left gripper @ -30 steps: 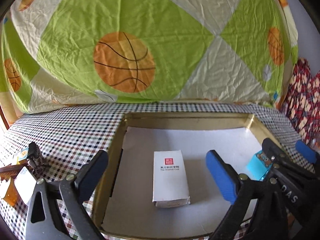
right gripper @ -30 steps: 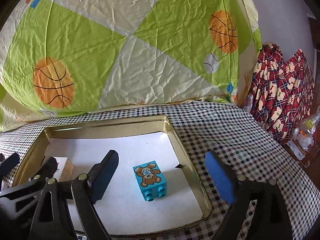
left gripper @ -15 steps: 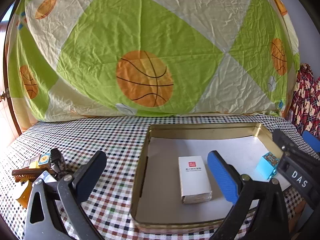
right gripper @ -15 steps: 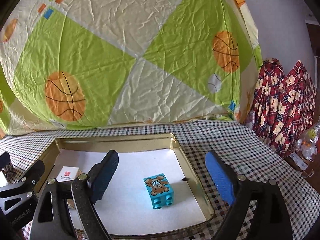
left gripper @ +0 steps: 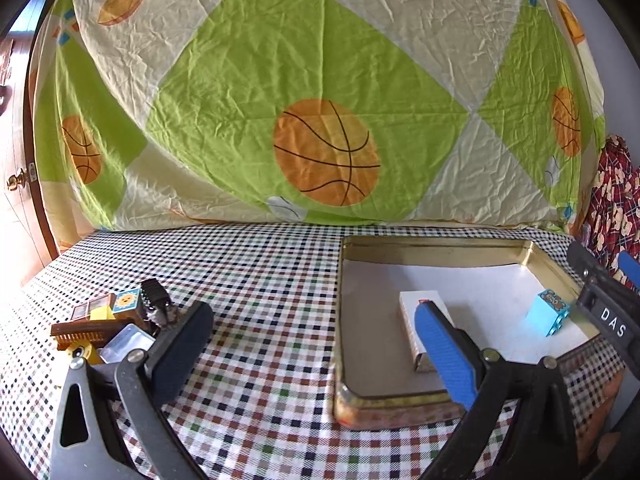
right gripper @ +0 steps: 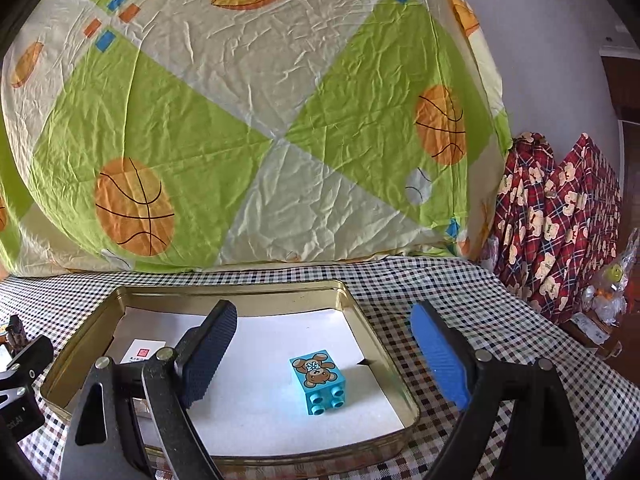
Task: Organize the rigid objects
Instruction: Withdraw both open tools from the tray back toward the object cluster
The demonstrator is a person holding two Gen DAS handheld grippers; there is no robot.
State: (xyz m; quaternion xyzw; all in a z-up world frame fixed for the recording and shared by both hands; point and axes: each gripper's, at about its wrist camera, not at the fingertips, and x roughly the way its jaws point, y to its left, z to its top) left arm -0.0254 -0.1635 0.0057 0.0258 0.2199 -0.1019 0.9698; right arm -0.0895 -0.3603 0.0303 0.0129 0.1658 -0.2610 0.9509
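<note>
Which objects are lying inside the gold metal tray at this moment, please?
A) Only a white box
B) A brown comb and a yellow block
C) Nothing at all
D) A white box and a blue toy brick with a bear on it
D: the tray holds the white box on its left side and the blue bear brick towards its right, while the comb and other small items lie outside on the checked cloth.
</note>
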